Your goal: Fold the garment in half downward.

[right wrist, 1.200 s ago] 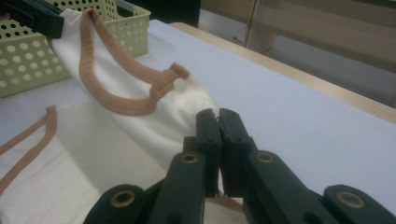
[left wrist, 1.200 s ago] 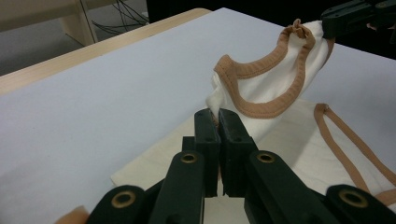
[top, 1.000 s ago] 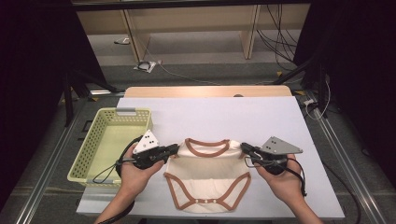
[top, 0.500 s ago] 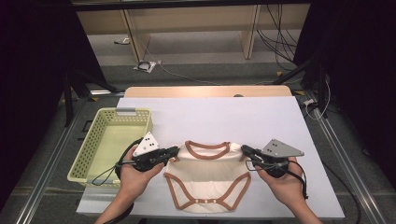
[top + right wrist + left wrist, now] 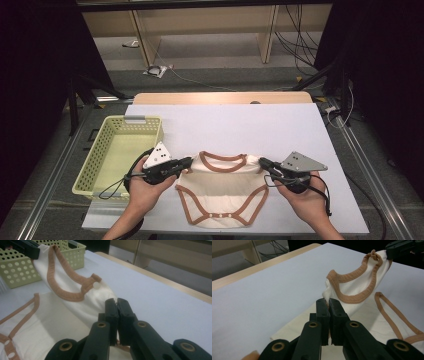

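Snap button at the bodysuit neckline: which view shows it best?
Right gripper view: the snap sits close and sharp on the brown trim. The high view shows the whole bodysuit, the snap too small to tell. The left gripper view shows the opposite shoulder.

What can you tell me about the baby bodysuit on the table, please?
The bodysuit is cream-white soft fabric with tan-brown ribbed trim at the neckline, armholes and leg openings, and small snaps along the crotch. It lies front-up on the white table, neckline away from the person. Each shoulder is pinched and lifted slightly: the left gripper is shut on one, the right gripper on the other, so the top edge is stretched between them. A white snap shows by the neckline.
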The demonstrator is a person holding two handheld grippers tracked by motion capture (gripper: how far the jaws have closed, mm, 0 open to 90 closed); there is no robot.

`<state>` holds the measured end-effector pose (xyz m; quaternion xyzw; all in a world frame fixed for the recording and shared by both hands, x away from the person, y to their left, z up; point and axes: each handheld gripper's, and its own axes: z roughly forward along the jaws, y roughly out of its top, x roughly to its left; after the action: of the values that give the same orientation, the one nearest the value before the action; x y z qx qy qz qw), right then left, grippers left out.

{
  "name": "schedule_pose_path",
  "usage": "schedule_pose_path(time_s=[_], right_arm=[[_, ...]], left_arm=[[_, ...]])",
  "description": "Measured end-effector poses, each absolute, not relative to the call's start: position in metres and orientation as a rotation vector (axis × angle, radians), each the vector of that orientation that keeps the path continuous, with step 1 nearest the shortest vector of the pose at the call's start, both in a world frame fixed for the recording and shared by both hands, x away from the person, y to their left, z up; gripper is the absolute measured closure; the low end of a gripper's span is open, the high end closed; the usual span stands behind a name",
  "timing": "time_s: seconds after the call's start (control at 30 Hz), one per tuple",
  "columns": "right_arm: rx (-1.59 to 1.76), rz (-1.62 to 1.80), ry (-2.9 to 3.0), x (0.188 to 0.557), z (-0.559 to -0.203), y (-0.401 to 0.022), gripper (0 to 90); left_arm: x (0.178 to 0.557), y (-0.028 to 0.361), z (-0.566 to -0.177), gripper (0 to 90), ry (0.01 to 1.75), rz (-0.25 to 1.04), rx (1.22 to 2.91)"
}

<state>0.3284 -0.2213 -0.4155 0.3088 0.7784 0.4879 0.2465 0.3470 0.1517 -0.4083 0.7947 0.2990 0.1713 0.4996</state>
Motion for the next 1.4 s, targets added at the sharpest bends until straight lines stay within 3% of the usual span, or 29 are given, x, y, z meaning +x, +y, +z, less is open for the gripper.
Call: schedule_pose_path(time_s=[1.4], right_arm=[[0.797,1.339,2.157,0.311,-0.413,-0.217,88.3]], left_arm=[[0.327,0.159,-0.412,87.0,0.717,0.393,1.93]])
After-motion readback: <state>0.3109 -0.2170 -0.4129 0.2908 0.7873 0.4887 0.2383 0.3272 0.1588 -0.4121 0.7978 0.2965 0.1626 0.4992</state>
